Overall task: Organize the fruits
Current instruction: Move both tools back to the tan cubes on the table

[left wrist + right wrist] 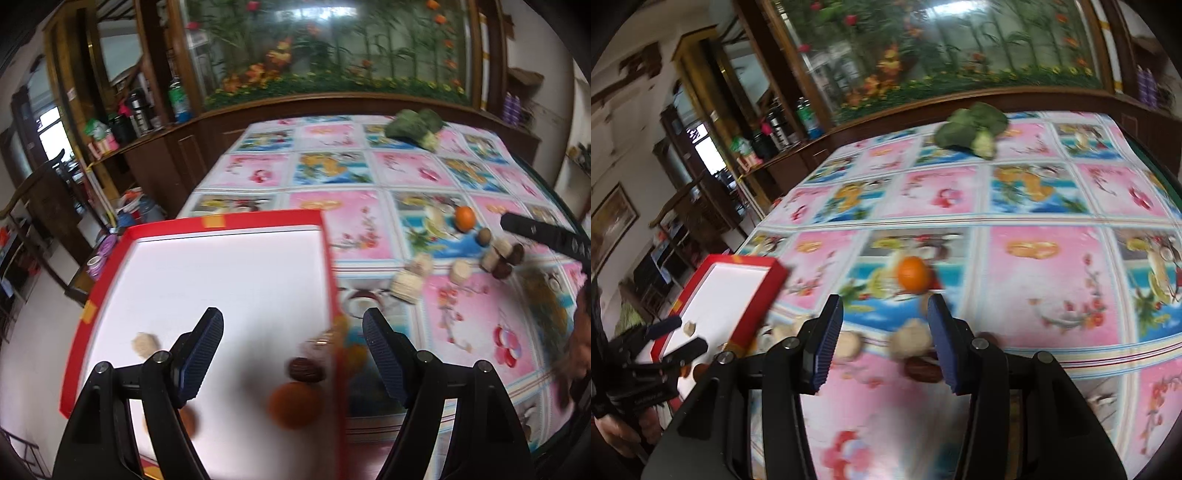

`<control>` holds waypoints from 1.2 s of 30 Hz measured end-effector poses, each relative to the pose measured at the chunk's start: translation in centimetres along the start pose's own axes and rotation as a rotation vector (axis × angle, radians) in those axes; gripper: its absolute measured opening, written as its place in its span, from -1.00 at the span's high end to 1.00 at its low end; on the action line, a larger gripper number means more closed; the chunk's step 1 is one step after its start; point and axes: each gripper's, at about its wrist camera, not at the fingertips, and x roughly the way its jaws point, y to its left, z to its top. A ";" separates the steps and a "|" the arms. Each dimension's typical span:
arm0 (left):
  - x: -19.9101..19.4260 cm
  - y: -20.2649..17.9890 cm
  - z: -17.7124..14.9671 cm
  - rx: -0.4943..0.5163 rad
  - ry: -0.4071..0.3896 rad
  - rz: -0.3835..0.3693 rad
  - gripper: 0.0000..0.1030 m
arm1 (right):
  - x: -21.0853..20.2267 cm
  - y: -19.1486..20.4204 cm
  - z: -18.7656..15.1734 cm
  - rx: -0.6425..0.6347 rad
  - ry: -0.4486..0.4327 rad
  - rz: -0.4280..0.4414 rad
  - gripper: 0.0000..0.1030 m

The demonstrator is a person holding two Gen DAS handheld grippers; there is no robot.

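The right gripper (884, 328) is held with its fingers spread and nothing between them, low over the table (1034, 258). Just ahead of the fingertips, slightly toward the right finger, the orange (913, 275) is seen on the cloth; pale round pieces (910, 338) and a dark brown one (923, 369) lie lower, between and under the fingers. The picture is blurred, so what these small pieces are cannot be told for certain.

The left gripper (293, 336) is likewise released and empty, over the red-rimmed tray (229, 221), where an orange fruit (293, 404) and a brown item (306, 369) sit between its fingers.

For a clean pick, the orange is best centred between the right fingers before closing, and the fingers kept clear of the pale pieces, which would probably be knocked aside.
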 end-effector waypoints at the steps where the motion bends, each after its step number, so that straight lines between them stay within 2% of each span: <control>1: 0.1 -0.6 0.0 0.013 0.003 -0.008 -0.51 | 0.0 -0.7 0.1 0.012 0.006 0.001 0.04; 5: 0.1 -2.6 0.0 0.065 0.013 -0.031 -0.51 | 0.4 -3.2 0.5 0.099 0.044 0.054 0.03; 7: 0.3 -3.3 0.1 0.088 0.017 -0.039 -0.51 | 0.4 -3.5 0.5 0.104 0.045 0.044 0.03; 12: 1.8 -4.2 0.3 0.121 0.046 -0.032 -0.51 | 0.3 -2.2 0.1 0.032 0.050 0.038 0.04; 20: 2.9 -4.7 0.5 0.110 0.078 -0.066 -0.51 | 2.2 -0.2 -1.0 -0.103 0.096 -0.067 0.04; 23: 3.4 -4.9 0.8 0.108 0.086 -0.072 -0.51 | 2.8 -0.1 -1.2 -0.115 0.114 -0.079 0.22; 25: 3.6 -5.1 1.0 0.113 0.087 -0.077 -0.51 | 2.7 0.1 -1.3 -0.130 0.104 -0.075 0.41; 31: 4.3 -5.2 1.4 0.112 0.099 -0.095 -0.51 | 2.6 1.0 -1.6 -0.185 0.119 -0.076 0.45; 36: 4.9 -5.7 1.5 0.125 0.117 -0.099 -0.51 | 2.1 0.5 -1.4 -0.149 0.138 -0.067 0.51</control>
